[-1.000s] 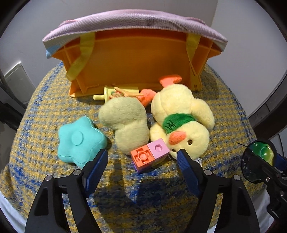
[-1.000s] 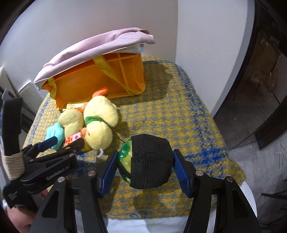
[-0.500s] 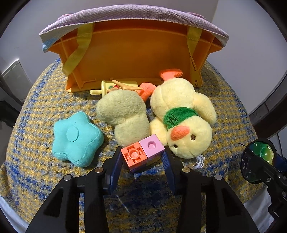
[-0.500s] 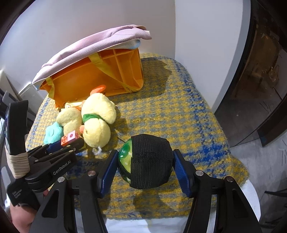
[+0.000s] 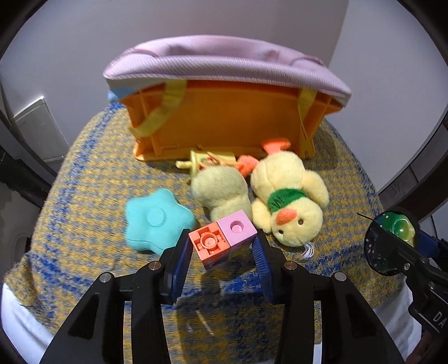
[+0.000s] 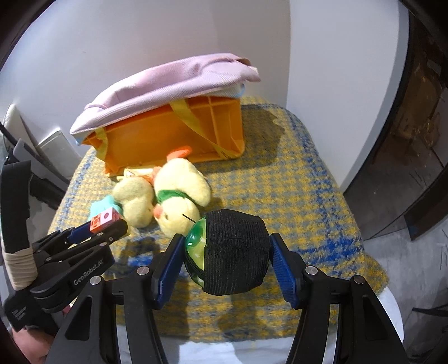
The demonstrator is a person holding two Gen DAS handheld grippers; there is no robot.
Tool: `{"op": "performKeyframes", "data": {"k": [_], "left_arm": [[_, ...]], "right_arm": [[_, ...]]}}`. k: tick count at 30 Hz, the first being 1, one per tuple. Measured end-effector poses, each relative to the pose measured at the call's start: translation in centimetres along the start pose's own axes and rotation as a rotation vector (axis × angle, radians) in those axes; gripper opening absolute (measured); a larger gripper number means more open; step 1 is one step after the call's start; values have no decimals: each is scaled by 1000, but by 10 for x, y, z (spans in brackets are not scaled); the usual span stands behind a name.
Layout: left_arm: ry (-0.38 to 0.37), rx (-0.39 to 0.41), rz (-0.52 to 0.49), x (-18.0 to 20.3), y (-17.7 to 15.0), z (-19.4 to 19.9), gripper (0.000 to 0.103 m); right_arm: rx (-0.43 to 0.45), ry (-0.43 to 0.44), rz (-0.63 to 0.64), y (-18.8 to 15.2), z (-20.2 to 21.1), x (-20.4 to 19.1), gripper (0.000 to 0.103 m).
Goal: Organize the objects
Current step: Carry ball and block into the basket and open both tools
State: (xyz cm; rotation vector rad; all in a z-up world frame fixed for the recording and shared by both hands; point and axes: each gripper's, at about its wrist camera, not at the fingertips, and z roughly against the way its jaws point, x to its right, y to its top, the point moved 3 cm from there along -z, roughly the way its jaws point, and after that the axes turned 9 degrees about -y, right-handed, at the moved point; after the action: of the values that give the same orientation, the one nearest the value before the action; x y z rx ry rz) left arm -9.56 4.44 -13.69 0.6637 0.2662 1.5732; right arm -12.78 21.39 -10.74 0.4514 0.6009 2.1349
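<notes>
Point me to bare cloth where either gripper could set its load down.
Free: the wide stretch of cloth right of the duck, running from the orange bin to the near edge; also the strip left of the star. Crowded: between bin and star, where the plush toys and small yellow toy huddle.

I see a yellow-and-blue woven cloth (image 5: 92,179) covering the work surface, with white fabric (image 6: 229,350) showing below its near edge. Behind it, a plain white wall (image 5: 196,22) meeting a corner on the right. A grey-white panel (image 5: 36,128) leans at far left. In the right wrist view, a dark glass door (image 6: 406,140) and a grey floor (image 6: 414,266) at right.
</notes>
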Motion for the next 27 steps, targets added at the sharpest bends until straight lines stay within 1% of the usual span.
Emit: {"op": "performKeyframes", "data": {"k": [6,11,15,20,27], "left_arm": [[3,39,-1,-12,19,26,43],[9,65,-15,-15,42,43,43],[20,110,-50,-18,71,60,43],[11,146,-75,-22,108,73,43],[11,183,-97,-21,149,81,43]], "right_arm": [[46,19,33,20,20,-19,61],[88,39,54,44,37,-35,61],[130,53,70,67,49,-46,61],[181,61,76,103,61,-54,61],[223,59,79,143,64,-59,61]]}}
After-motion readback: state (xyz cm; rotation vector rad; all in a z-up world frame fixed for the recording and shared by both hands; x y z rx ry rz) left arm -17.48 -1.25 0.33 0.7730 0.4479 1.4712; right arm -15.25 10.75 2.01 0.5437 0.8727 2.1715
